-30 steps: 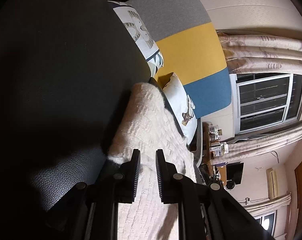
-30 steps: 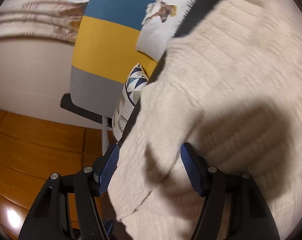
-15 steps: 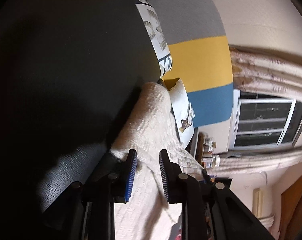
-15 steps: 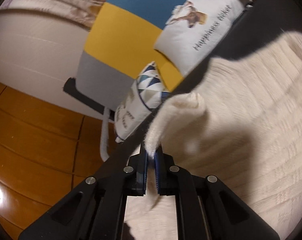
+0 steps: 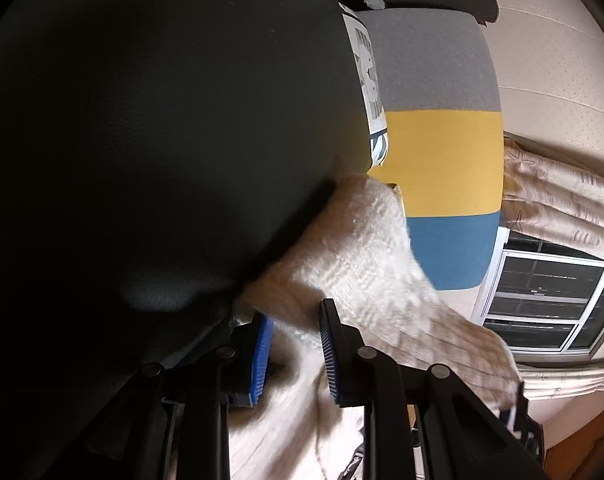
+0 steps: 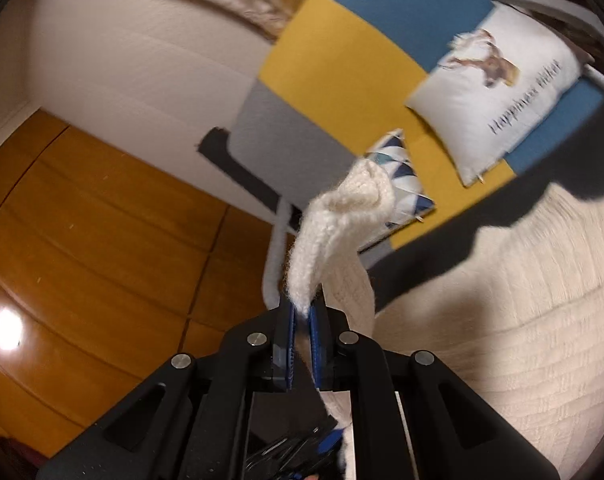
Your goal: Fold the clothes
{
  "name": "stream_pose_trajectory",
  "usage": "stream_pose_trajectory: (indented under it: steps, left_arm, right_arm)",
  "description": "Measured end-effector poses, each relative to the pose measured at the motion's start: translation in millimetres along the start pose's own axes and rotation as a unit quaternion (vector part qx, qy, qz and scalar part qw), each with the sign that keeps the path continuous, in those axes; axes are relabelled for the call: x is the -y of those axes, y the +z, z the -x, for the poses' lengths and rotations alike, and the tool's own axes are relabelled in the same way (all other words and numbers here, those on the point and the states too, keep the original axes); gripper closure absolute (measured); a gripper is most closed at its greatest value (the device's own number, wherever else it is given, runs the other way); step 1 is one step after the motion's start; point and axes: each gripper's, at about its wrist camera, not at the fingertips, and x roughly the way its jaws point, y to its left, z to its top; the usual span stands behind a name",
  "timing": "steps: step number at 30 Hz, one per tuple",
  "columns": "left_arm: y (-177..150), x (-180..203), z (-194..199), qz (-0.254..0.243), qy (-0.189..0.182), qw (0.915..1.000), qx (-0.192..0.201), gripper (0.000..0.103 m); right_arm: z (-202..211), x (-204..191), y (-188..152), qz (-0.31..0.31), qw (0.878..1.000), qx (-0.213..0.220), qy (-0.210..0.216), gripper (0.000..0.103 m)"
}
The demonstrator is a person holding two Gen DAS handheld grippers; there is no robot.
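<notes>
A cream knitted sweater [image 6: 541, 320] lies on a black table [image 5: 142, 140]. My right gripper [image 6: 302, 314] is shut on a corner of the sweater and holds it lifted, the cloth bunched above the fingers [image 6: 341, 208]. My left gripper [image 5: 294, 320] has its jaws a little apart around a fold of the sweater [image 5: 361, 248] at the table's edge; the cloth runs between the blue pads [image 5: 262, 344]. The sweater is blurred in both views.
A sofa [image 6: 341, 60] in grey, yellow and blue stands behind the table, with a white dog cushion [image 6: 501, 92] and a patterned cushion [image 6: 401, 176]. Orange wooden floor [image 6: 82, 240] is at the left. A window [image 5: 549, 300] and curtains [image 5: 561, 200] are at the right.
My right gripper closed on the sweater's corner and lifted it off the table. My left gripper moved forward onto the sweater's edge and its jaws now stand wider around the cloth.
</notes>
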Motion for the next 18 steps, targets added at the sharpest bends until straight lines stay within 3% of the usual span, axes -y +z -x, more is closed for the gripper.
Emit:
stream_pose_trajectory:
  steps: [3,8,12,18]
  left_arm:
    - [1,7,2,-0.018,-0.007,0.9998,0.010,0.083]
    - [-12,37,12,-0.098,-0.024,0.9945,0.029,0.096]
    - [-30,52,10,-0.150,-0.019,0.9883,0.020,0.097]
    - [-55,49,-6,-0.181,0.002,0.9834,-0.012,0.097]
  right_arm:
    - [9,-12,4,0.023,1.000,0.002,0.002,0.096]
    - [31,-9,12,0.045,0.999,0.015,-0.012,0.096]
    - [53,24,4,0.027,0.999,0.029,-0.036,0.096]
    - [79,96,-19,-0.028,0.996,0.031,-0.079,0.096]
